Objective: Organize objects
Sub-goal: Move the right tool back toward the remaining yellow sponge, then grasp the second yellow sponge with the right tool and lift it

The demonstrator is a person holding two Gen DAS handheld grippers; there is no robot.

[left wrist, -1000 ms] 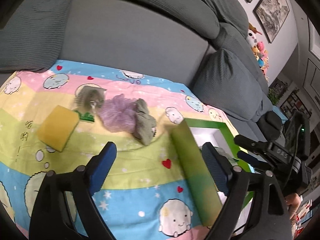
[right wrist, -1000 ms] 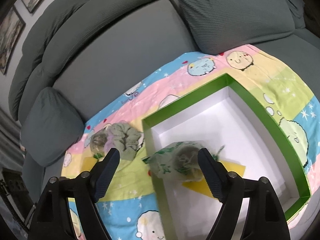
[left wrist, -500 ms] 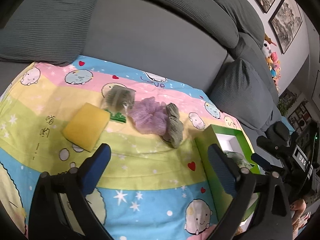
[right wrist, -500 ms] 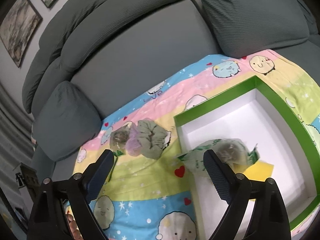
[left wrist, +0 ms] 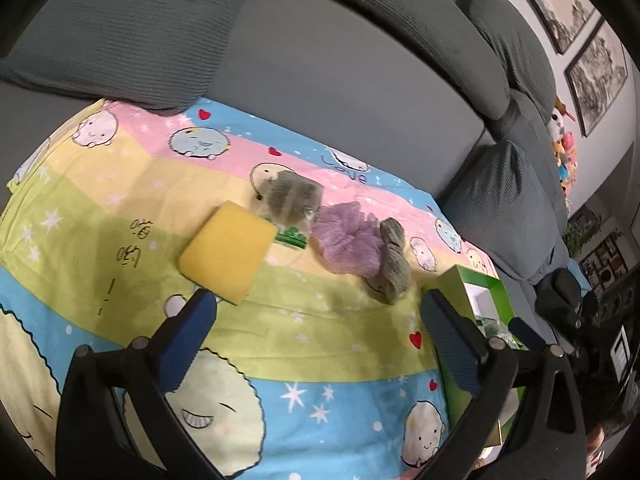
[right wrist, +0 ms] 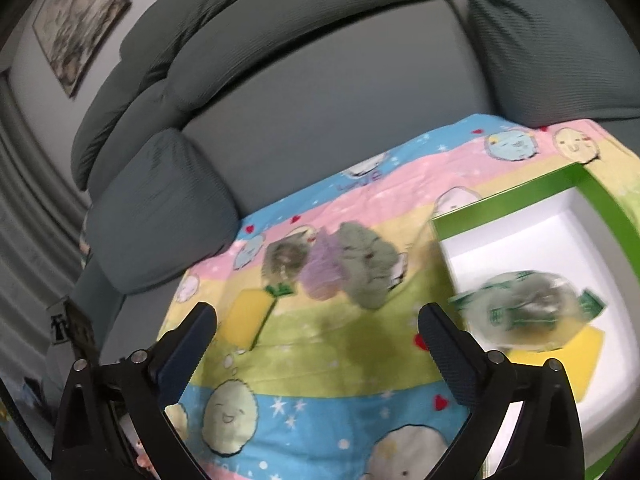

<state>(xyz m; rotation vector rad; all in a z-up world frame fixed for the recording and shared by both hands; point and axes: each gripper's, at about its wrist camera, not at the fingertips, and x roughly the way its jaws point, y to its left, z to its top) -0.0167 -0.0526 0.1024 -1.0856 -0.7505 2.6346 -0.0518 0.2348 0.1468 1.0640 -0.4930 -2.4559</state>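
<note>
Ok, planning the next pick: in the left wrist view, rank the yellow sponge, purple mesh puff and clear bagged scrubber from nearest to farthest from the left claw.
1. Yellow sponge, just past the left finger.
2. Purple mesh puff, centre-right, farther up.
3. Clear bagged scrubber, behind the sponge, towards the sofa back.

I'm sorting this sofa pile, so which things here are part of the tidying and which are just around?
Part of the job:
yellow sponge
bagged scrubber
purple puff
grey-green cloth
green box

Just around:
cartoon blanket
sofa cushions
framed pictures
</note>
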